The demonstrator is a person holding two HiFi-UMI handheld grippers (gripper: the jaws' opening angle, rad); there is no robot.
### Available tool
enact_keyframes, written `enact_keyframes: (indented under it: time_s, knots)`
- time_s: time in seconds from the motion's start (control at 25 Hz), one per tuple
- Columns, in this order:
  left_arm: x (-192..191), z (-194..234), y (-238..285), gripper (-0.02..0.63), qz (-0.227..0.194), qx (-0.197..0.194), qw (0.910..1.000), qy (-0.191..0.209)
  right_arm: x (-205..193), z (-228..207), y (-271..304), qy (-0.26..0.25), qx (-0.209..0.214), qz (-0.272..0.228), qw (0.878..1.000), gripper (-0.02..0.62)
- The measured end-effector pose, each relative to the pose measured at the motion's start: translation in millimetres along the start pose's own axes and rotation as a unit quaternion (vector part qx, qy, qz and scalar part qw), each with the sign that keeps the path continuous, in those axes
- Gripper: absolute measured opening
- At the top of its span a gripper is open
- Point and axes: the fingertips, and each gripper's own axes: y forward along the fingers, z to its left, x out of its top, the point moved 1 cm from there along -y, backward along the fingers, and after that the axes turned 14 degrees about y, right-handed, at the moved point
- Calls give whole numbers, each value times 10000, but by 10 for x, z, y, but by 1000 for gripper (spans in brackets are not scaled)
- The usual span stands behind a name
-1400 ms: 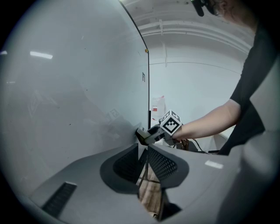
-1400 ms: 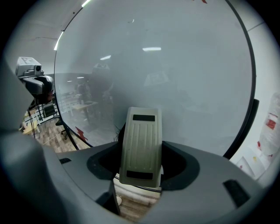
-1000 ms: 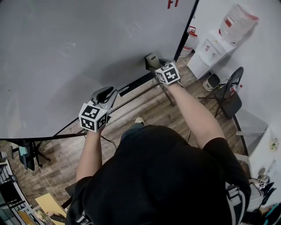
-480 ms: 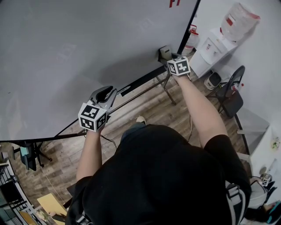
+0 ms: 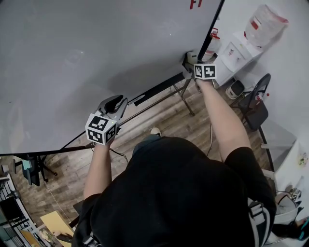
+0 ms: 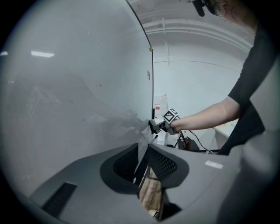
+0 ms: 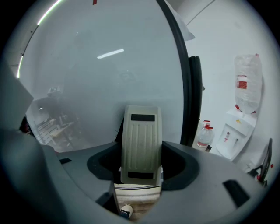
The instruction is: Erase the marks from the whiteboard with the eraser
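Note:
The big whiteboard (image 5: 96, 53) fills the head view, with a small red mark (image 5: 194, 4) at its top right; the mark (image 7: 94, 1) also shows at the top of the right gripper view. My right gripper (image 5: 195, 61) is shut on the beige ribbed eraser (image 7: 141, 144), held upright against the board beside its black right frame (image 5: 212, 29). The eraser (image 5: 191, 57) peeks out past the marker cube. My left gripper (image 5: 114, 103) hangs lower left near the board's tray (image 5: 154, 90), its jaws together with nothing between them. The left gripper view shows the right gripper (image 6: 154, 126) far off.
Right of the board stand a white water dispenser (image 5: 236, 50) with a bottle (image 5: 263, 24) on top, a red-capped jug (image 5: 215, 38) and a dark folding chair (image 5: 253, 103). The board's metal stand legs (image 5: 186, 96) rest on wooden flooring.
My right gripper carried the eraser rightward and up along the board, from near the tray to the board's right frame. The left gripper stayed put.

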Motion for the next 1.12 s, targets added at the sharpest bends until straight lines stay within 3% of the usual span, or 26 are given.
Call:
enact_keyframes:
  time_s: [0.28, 0.8, 1.12]
  knots:
    - [-12, -19, 25, 80, 27, -21, 10000, -27, 0, 81, -20, 73, 125, -25, 9999, 249]
    - [-67, -74, 33, 80, 70, -70, 9999, -35, -43, 527, -91, -505, 336, 36, 9982, 249]
    - [-100, -128, 47, 80, 114, -110, 9998, -108, -105, 754, -90, -508, 462, 12, 9976, 249]
